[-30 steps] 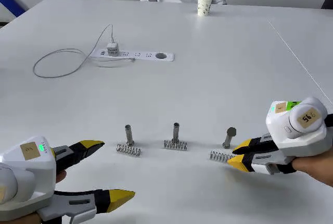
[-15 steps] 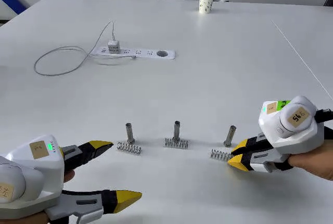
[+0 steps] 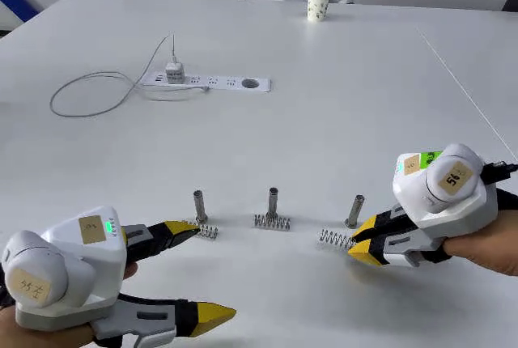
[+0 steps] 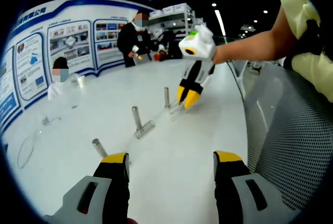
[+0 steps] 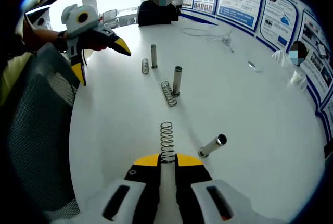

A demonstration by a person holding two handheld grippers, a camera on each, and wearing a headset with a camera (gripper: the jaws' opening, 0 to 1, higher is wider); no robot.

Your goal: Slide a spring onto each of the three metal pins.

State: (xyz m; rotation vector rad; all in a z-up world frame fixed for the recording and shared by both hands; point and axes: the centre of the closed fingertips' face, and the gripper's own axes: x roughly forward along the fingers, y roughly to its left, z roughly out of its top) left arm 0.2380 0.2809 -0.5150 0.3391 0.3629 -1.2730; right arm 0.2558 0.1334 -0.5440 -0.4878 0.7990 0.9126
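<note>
My right gripper (image 5: 166, 160) pinches the spring (image 5: 166, 139) by one end; looks light and bendy, so I'd hold gently. My left gripper (image 4: 171, 157) gapes wide.

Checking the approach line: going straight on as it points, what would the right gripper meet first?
With its held spring leading, probably the middle spring, then the middle pin beside it; depth is unclear.
</note>
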